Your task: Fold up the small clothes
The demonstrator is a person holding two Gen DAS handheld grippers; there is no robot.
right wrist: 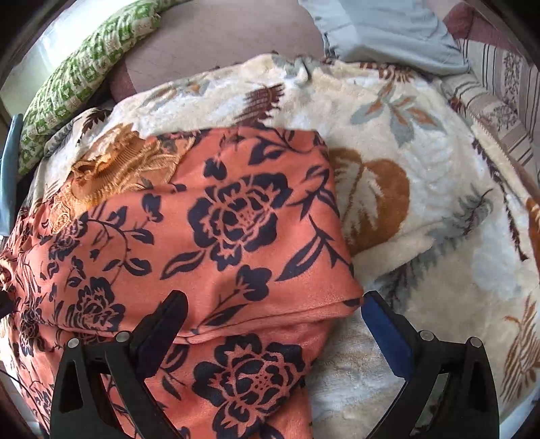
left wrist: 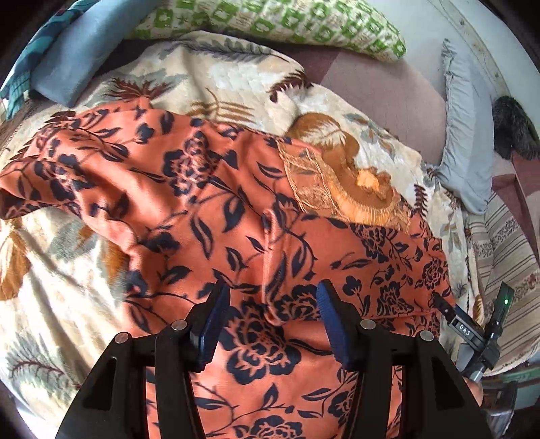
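Observation:
An orange garment with dark navy flowers (left wrist: 209,216) lies spread and rumpled on a cream leaf-print blanket (left wrist: 236,84). Its gold embroidered neckline (left wrist: 341,189) shows at the far side. My left gripper (left wrist: 273,297) is open just above the middle of the garment, a fabric ridge between its fingers. In the right wrist view the garment (right wrist: 236,219) has a folded layer on top with a hem edge. My right gripper (right wrist: 275,305) is open wide over that folded corner, its right finger over the blanket (right wrist: 438,209). The right gripper also shows in the left wrist view (left wrist: 472,324).
A green-and-white patterned pillow (left wrist: 270,23) lies at the back. A blue cushion (left wrist: 74,57) is at the far left and a grey-blue cloth (left wrist: 465,141) at the right. A striped bedsheet (right wrist: 506,94) borders the blanket at the right.

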